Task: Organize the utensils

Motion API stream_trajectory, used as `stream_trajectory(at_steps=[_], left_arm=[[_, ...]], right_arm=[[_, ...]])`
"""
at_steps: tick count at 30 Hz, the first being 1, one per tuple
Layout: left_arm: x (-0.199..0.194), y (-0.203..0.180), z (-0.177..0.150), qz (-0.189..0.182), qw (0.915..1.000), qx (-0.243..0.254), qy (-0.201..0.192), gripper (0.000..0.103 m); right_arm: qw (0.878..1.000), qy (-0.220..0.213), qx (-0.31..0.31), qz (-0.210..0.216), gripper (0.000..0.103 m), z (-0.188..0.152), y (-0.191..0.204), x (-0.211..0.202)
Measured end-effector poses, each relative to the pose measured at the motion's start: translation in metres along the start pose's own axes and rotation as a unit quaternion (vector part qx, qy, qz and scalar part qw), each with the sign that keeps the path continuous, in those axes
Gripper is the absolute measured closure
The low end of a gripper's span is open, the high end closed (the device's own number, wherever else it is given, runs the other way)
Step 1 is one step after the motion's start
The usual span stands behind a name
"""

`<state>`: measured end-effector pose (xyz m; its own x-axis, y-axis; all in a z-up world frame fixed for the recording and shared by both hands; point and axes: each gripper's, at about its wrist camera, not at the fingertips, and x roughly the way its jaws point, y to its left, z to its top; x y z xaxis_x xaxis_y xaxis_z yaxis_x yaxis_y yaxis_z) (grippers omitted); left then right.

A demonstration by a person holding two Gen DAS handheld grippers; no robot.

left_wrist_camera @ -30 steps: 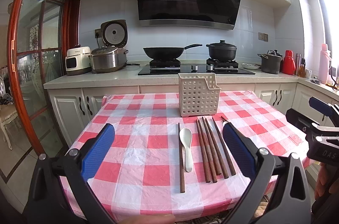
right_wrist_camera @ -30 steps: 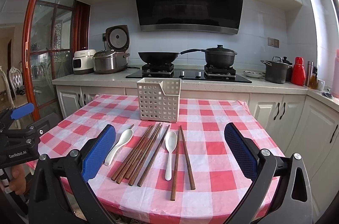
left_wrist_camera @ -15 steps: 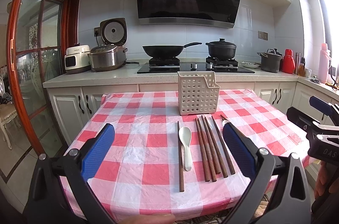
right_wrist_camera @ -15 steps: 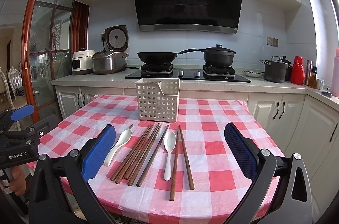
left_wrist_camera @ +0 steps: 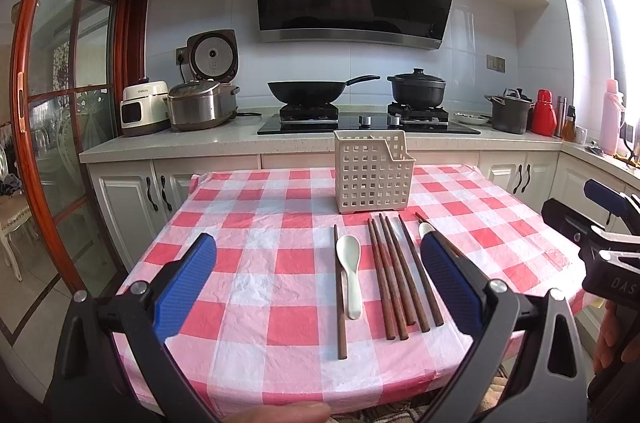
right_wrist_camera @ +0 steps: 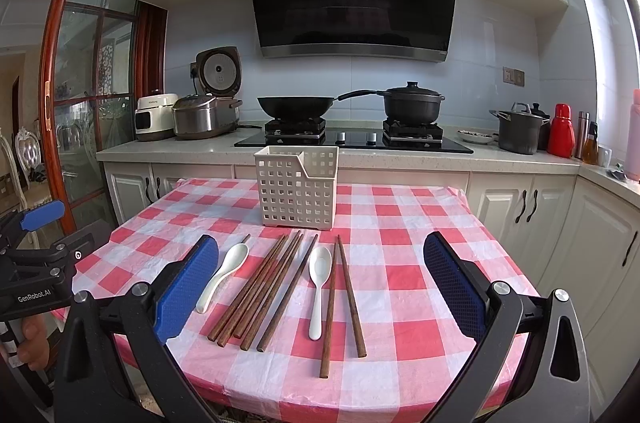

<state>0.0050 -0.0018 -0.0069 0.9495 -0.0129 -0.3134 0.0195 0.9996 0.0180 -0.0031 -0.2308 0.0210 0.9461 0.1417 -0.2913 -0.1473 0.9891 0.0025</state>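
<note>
Little is being changed since a second ago: both grippers are being held nearly in place, only edged slightly. The left gripper (left_wrist_camera: 318, 285) and right gripper (right_wrist_camera: 320, 287) are being kept wide open and empty. Chopsticks (right_wrist_camera: 276, 285) and spoons (right_wrist_camera: 320, 287) are lying ahead between the fingers, the basket (right_wrist_camera: 297, 189) beyond. Nothing is yet being grasped; lowering onto one utensil is being called for next.

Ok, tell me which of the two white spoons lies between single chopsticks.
The white ceramic spoon right of the brown wooden chopstick bundle; the other white spoon lies left of it, beside the right tool's left finger.
</note>
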Motion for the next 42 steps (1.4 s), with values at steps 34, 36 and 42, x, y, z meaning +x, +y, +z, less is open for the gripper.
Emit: stream_trajectory(at_steps=[34,36,42], left_arm=[[-0.0027,0.0004,-0.0040,0.000,1.0000,0.000,0.009,0.005],[-0.0033,0.0004,-0.0046,0.000,1.0000,0.000,0.010,0.005],[-0.0032,0.0008,-0.0045,0.001,0.9998,-0.002,0.018,0.005]], right_arm=[[1.000,0.012,0.008,-0.004,0.007,-0.0029,-0.0045,0.0037],[1.000,0.014,0.009,-0.005,0.007,-0.0021,-0.0047,0.0048],[1.000,0.017,0.010,-0.008,0.007,-0.0022,-0.0044,0.0059]])
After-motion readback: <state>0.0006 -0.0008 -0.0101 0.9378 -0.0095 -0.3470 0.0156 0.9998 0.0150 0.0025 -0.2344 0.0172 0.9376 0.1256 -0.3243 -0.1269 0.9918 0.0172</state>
